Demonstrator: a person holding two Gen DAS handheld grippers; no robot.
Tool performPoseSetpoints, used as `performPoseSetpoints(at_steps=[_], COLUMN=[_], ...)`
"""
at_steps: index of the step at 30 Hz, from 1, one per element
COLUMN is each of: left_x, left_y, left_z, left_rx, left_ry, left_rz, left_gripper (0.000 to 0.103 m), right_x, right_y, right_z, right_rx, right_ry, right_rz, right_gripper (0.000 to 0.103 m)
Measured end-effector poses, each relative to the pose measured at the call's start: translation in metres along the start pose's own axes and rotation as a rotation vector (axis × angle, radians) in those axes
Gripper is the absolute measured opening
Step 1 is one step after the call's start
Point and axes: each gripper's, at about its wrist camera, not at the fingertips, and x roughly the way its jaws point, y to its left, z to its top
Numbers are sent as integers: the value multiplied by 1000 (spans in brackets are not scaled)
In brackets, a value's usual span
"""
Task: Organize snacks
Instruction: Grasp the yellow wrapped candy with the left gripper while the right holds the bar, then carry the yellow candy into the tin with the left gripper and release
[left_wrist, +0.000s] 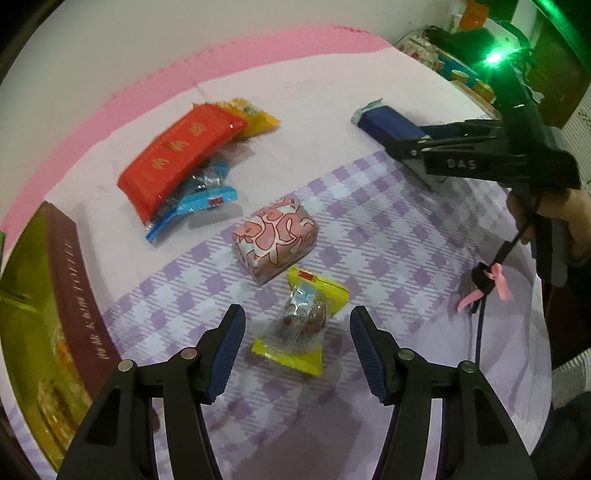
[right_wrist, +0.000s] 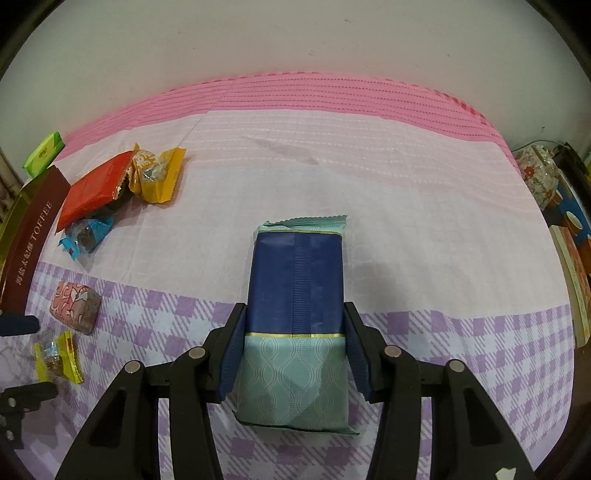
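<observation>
My left gripper (left_wrist: 297, 325) is open, its fingers either side of a yellow-ended clear candy packet (left_wrist: 301, 321) lying on the checked cloth. Beyond it lies a pink patterned box (left_wrist: 275, 238). Farther back is a pile: a red packet (left_wrist: 181, 157), a yellow packet (left_wrist: 255, 118) and a blue packet (left_wrist: 199, 199). My right gripper (right_wrist: 295, 321) is shut on a blue and teal snack pack (right_wrist: 295, 295). The right gripper (left_wrist: 402, 142) also shows in the left wrist view, holding the blue pack (left_wrist: 388, 123) at the far right.
A brown and gold toffee box (left_wrist: 55, 295) stands at the left edge, also in the right wrist view (right_wrist: 29, 240). A green packet (right_wrist: 42, 153) lies behind it. Cups and boxes (right_wrist: 561, 221) crowd the right side. The pink cloth border (right_wrist: 332, 96) meets the wall.
</observation>
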Motion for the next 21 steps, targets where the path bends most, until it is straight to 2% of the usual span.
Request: performPoseSetpoints(at_steps=[4,8,13,16,17,21], left_x=[6,15,20,20,19,13], left_y=[-1,0,0,0,0,8], left_z=[2,5,7,6,6,0], left_rx=[-2,-23,-29,-36,-39,-66], left_ry=[0,12,19,13,14,13], left_rz=[3,-16,-17,-17,-22,-16], left_gripper=[57,46,42,37,30,27], right_x=[0,2,1,1,0,1], right_y=[0,-2,-1,-1,1,0], right_z=[1,1,1,1,1,1], right_rx=[2,3,3,4,3,2], right_ry=[-2,-2,-2,-2,-3,-3], right_rz=[0,0,-1,-1,-2,-3], right_gripper=[47,47,47,48,48,48])
